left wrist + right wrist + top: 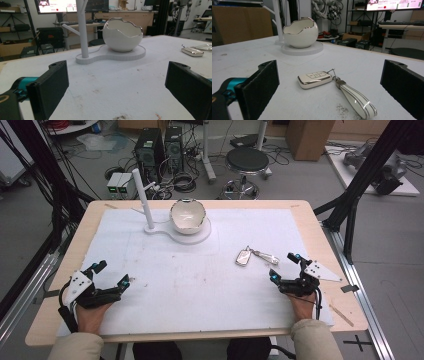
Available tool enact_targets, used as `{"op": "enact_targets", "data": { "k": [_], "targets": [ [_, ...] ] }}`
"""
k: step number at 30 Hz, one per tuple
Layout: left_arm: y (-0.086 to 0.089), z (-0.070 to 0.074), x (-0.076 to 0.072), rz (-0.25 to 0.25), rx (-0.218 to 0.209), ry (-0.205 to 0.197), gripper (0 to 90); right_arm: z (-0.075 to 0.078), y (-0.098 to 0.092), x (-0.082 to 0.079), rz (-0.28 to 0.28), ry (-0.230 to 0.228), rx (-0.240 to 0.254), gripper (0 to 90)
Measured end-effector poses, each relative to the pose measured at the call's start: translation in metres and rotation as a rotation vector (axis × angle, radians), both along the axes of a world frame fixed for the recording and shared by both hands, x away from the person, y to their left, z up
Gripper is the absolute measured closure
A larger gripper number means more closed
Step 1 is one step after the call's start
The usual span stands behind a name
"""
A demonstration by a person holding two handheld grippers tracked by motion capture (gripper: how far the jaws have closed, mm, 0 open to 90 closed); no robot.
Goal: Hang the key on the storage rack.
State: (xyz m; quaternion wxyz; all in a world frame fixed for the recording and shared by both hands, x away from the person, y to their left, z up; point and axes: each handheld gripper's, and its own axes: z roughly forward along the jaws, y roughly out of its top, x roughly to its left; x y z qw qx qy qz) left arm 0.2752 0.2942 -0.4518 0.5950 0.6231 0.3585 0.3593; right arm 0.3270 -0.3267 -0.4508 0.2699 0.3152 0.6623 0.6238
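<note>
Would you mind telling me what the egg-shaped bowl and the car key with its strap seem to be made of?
Egg-shaped bowl: probably glazed ceramic; glossy white, jagged rim edged in shiny metallic trim.
Car key: seemingly plastic in a glossy cream shell with a chrome-like border.
Strap: looks like smooth cream leather or imitation leather, with pale edge lines and a metal clasp.

Both forearms are brought in from the near edge, sleeves just visible; the left hand-held gripper (111, 274) is held low at the left, gripped from behind by the left hand (92, 312), its jaws spread wide with nothing between them; the right hand-held gripper (283, 266) is held low at the right by the right hand (303, 306), jaws likewise parted wide and empty, angled forward and inward.
</note>
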Motion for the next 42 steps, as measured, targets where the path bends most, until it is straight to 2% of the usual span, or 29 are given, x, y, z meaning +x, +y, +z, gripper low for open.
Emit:
{"op": "enact_targets", "data": {
  "k": [5,6,19,21,22,23,24,25,27,28,33,34,36,39,40,42],
  "targets": [
    [-0.001,0.000,0.001,-0.001,0.000,0.007,5.5,0.000,-0.001,0.001,-0.001,-0.012,-0.001,1.0],
    [-0.001,0.000,0.000,-0.002,0.011,0.004,5.5,0.000,-0.001,0.001,0.001,-0.011,0.000,1.0],
    [-0.002,0.000,0.001,0.007,0.010,0.011,5.5,0.000,-0.001,0.002,-0.009,-0.001,0.011,1.0],
    [-0.002,0.000,0.001,0.007,0.010,0.011,5.5,0.001,-0.002,0.004,-0.010,0.033,0.018,1.1],
    [-0.002,0.000,0.001,0.007,0.010,0.011,5.5,0.001,-0.002,0.004,-0.010,0.033,0.018,1.1],
    [-0.002,0.000,0.001,0.007,0.010,0.014,5.5,0.003,-0.005,0.007,-0.012,0.074,0.019,1.1],
    [-0.002,0.000,0.001,0.008,0.011,0.013,5.5,0.003,-0.005,0.007,-0.012,0.074,0.019,1.1],
    [-0.002,0.000,0.001,0.007,0.012,0.013,5.5,0.011,-0.008,0.009,-0.018,0.095,0.001,1.1],
    [-0.002,0.000,0.001,0.006,0.010,0.011,5.5,0.015,-0.009,0.010,-0.019,0.100,-0.007,1.1],
    [-0.001,0.000,0.001,0.006,0.012,0.012,5.5,0.027,-0.013,0.015,-0.010,0.129,-0.019,1.1],
    [-0.001,0.000,0.001,0.006,0.012,0.014,5.5,0.054,-0.018,0.032,0.007,0.184,-0.091,1.1],
    [-0.001,0.001,0.001,0.005,0.011,0.014,5.5,0.054,-0.018,0.032,0.007,0.184,-0.091,1.1],
    [-0.001,0.001,0.001,0.006,0.012,0.014,5.5,0.070,-0.021,0.046,0.018,0.214,-0.160,1.1],
    [-0.002,0.000,0.001,0.005,0.011,0.012,5.5,0.082,-0.021,0.058,0.033,0.248,-0.216,1.1],
    [-0.002,0.001,0.001,0.006,0.011,0.013,5.5,0.082,-0.021,0.058,0.033,0.248,-0.216,1.1],
    [-0.001,0.001,0.001,0.007,0.011,0.013,5.5,0.090,-0.020,0.069,0.043,0.283,-0.270,1.1]
  ]
}}
